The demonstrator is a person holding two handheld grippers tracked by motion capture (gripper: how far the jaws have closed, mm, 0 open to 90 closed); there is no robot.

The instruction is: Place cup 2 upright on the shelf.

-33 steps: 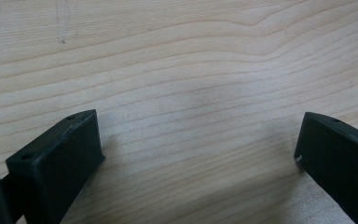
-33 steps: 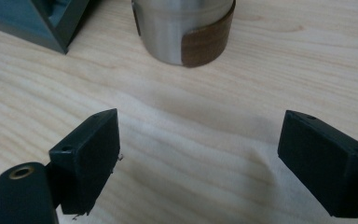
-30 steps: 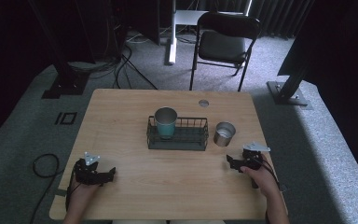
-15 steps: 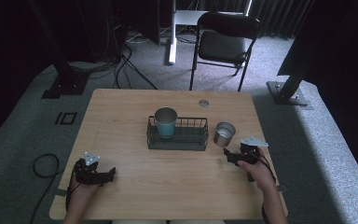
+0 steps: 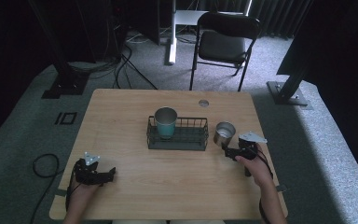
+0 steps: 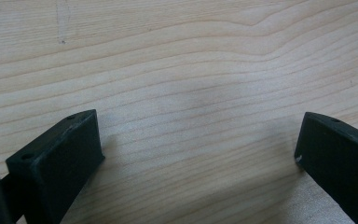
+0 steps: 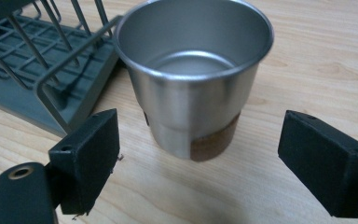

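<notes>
My right tongs sit low over the desk with their jaws spread wide, the steel cup standing upright just ahead of them and centred on the gap. In the right gripper view the cup is empty, shows a brown patch near its base, and touches neither jaw; I hold the jaws level with its lower wall, which I judge the surest place to clamp a tapered cup. The wire basket stands just beyond my right tongs and to their left, close beside the cup but, as far as I can tell, not touching it. Inside the basket, at the end farthest from my right tongs, a teal cup stands upright, so the free end nearest the steel cup looks like the likely place for it.

My left tongs rest well apart from all this at the near left of the desk, jaws also apart, with bare wood between them. I keep them parked there, clear of the reach.
</notes>
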